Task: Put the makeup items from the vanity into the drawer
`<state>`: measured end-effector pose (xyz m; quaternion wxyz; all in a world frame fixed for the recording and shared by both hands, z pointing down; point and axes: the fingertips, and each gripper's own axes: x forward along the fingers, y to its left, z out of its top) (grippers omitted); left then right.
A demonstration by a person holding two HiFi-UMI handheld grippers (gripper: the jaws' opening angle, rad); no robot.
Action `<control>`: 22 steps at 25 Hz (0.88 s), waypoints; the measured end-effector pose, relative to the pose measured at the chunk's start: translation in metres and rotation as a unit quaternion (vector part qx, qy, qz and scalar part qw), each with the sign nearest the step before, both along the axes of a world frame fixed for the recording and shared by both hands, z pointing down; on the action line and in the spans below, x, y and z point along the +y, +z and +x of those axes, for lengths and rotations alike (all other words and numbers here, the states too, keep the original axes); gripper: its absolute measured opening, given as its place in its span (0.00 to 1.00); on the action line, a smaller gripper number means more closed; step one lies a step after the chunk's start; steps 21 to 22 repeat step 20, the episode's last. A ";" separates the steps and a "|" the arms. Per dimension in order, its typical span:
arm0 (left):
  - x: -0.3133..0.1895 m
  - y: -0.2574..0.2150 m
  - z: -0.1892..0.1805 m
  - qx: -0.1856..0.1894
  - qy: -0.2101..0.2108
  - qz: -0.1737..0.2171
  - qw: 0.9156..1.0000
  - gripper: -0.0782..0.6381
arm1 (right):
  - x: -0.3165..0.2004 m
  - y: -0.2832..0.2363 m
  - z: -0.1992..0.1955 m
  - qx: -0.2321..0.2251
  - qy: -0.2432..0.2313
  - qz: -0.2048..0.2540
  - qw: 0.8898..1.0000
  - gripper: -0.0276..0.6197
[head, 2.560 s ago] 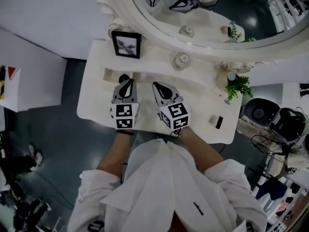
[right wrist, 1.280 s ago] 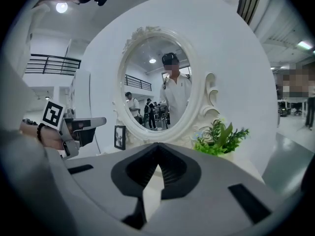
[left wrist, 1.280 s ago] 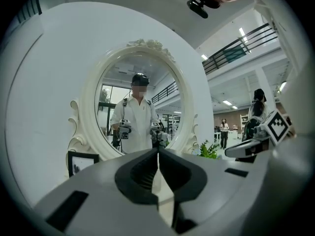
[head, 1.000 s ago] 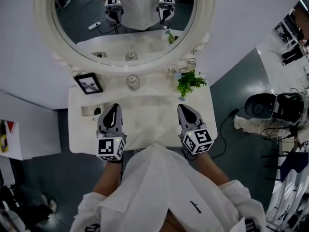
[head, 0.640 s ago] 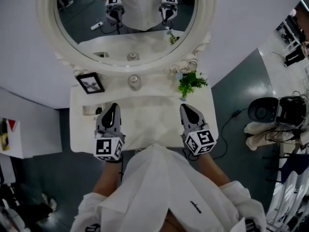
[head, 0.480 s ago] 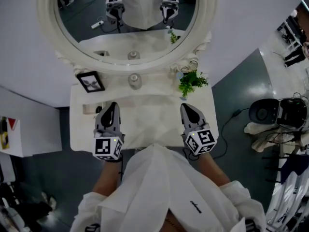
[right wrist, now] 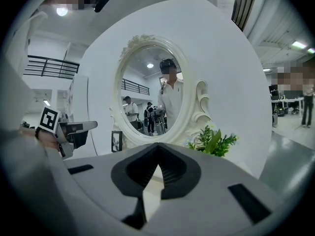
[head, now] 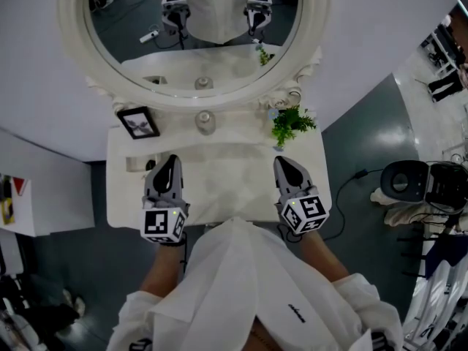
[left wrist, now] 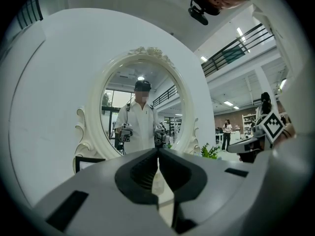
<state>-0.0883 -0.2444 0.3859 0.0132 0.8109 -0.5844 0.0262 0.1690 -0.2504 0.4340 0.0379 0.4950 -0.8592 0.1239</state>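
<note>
A white vanity [head: 227, 175] stands under an oval mirror [head: 194, 42]. A round clear bottle [head: 205, 122] sits on its back ledge. At the left edge is a small recess [head: 134, 164] with a dark item [head: 149, 168] beside it, too small to identify. My left gripper [head: 171, 162] hovers over the left of the top, just right of that recess, shut and empty [left wrist: 158, 151]. My right gripper [head: 282, 164] hovers over the right side, in front of the plant, shut with nothing between its fingers [right wrist: 157, 146]. Both point level at the mirror.
A black picture frame [head: 139, 122] leans at the back left. A small green plant [head: 291, 125] stands at the back right. On the floor to the right lie a round dark device [head: 404, 180] and a cable. A white cabinet [head: 29, 196] stands to the left.
Since the earliest frame the head view has swung to face the mirror squarely, and the grippers stand further apart. Over the last second neither gripper has moved.
</note>
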 end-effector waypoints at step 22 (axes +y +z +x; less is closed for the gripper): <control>0.000 0.006 0.009 -0.001 0.007 -0.007 1.000 0.16 | -0.001 -0.001 0.001 0.000 -0.005 -0.001 1.000 0.07</control>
